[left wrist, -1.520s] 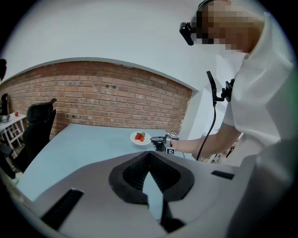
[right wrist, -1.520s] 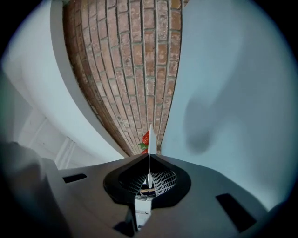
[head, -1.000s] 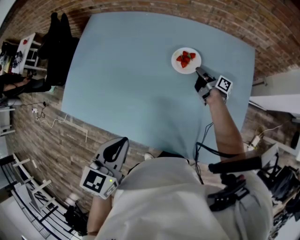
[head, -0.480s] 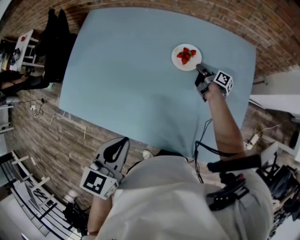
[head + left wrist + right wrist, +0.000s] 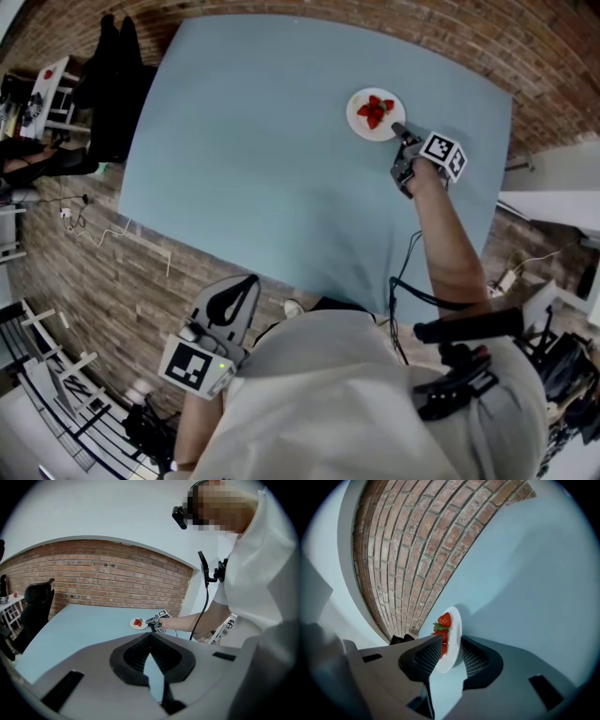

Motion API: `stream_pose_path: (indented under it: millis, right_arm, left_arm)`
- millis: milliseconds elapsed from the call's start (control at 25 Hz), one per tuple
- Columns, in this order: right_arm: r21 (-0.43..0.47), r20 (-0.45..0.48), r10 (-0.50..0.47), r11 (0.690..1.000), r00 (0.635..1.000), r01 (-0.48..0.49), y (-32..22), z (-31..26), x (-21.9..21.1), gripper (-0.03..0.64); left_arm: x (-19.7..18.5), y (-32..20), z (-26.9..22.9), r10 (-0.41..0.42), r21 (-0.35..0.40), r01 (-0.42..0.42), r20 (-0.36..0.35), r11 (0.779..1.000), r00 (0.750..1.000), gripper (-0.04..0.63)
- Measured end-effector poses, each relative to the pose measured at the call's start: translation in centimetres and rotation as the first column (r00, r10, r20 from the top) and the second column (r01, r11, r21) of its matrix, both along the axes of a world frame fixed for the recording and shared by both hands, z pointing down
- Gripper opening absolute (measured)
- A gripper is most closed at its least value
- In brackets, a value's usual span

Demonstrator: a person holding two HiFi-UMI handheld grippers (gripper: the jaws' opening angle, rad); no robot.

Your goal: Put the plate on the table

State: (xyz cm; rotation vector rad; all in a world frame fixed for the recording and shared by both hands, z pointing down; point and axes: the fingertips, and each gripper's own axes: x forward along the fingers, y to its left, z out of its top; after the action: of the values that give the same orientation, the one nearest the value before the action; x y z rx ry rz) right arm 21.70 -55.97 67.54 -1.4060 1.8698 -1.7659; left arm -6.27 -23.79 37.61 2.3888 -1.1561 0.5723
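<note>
A small white plate [image 5: 375,114] with red strawberries [image 5: 375,110] lies flat on the light blue table [image 5: 262,141], near its far right side. My right gripper [image 5: 401,134] is at the plate's near rim. In the right gripper view the plate [image 5: 452,639] stands edge-on between the jaws of the right gripper [image 5: 450,654]. The jaws are opening, and a thin gap shows beside the rim. My left gripper [image 5: 246,283] hangs off the table near the person's body, shut and empty. The left gripper view shows the plate [image 5: 137,623] far off.
A black chair [image 5: 117,84] stands at the table's far left corner, with a white shelf [image 5: 42,103] beyond it. Brick floor surrounds the table. A cable [image 5: 408,272] hangs along the right forearm.
The right gripper and the plate have shifted slightly toward the table's far edge. The left gripper has stayed where it was.
</note>
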Motion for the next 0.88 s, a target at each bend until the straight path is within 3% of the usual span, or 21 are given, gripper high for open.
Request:
stream_pose_path:
  millis: [240,520,880]
  right_arm:
    - [0.004,-0.154,-0.008,1.0,0.988,0.008,0.3,-0.2,0.1,0.15]
    - [0.009,-0.354,-0.047,0.999,0.934,0.054,1.2,-0.4,0.8,0.161]
    - [0.076,-0.419,-0.08,0.99,0.905,0.123,4.6,-4.0,-1.1,0.16]
  left_arm:
    - [-0.9,0.8,-0.3,-0.001,0.009,0.001,-0.001,1.0,1.0,0.0]
    - [-1.6,2.0,-0.6,-0.004,0.024,0.004,-0.01,1.0,1.0,0.0]
    - [-3.0,4.8,-1.2,0.007,0.068,-0.005,-0.035,0.998,0.999,0.001]
